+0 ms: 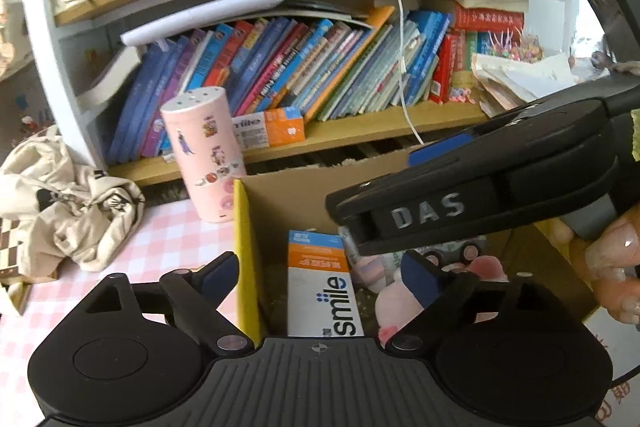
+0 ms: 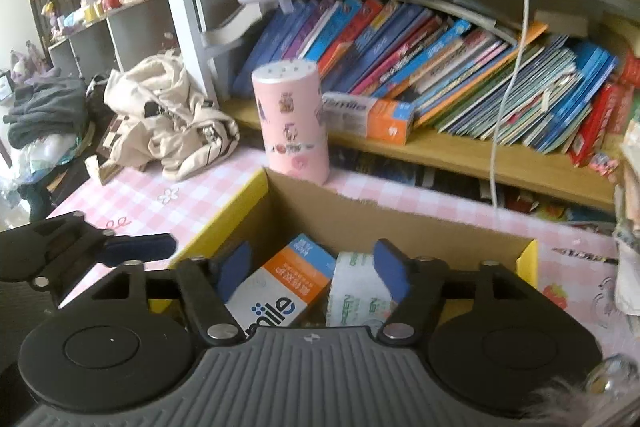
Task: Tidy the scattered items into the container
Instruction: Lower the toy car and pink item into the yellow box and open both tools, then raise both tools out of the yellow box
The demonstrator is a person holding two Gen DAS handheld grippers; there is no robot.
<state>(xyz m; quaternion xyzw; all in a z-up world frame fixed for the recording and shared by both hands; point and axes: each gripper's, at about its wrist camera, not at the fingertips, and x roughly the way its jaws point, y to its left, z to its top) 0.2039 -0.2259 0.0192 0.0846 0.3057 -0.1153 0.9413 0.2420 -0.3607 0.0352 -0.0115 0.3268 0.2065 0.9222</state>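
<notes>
Both sets of jaws stand open with nothing pressed between their pads. The left gripper (image 1: 316,277) hangs over the near left corner of an open cardboard box (image 1: 280,195), its left finger outside the yellow-edged wall and its right finger inside. The right gripper (image 2: 314,273) is poised over the same box, its blue pads apart on either side of what lies below. Inside the box are a white and orange toothpaste carton (image 2: 280,287), lying flat, a roll of printed tape (image 2: 354,291) just beside it, and a pink soft toy (image 1: 394,301). Outside it, a tall pink sticker-covered canister (image 2: 294,123) stands upright on the pink checked tablecloth (image 2: 140,195), just behind the box's far wall. A second toothpaste carton (image 2: 370,117) lies on the bookshelf behind. Judging by this, the release is done and the canister is likely next: lift both grippers straight up clear of the box walls, then approach the canister level and grip it low, so it does not tip.
</notes>
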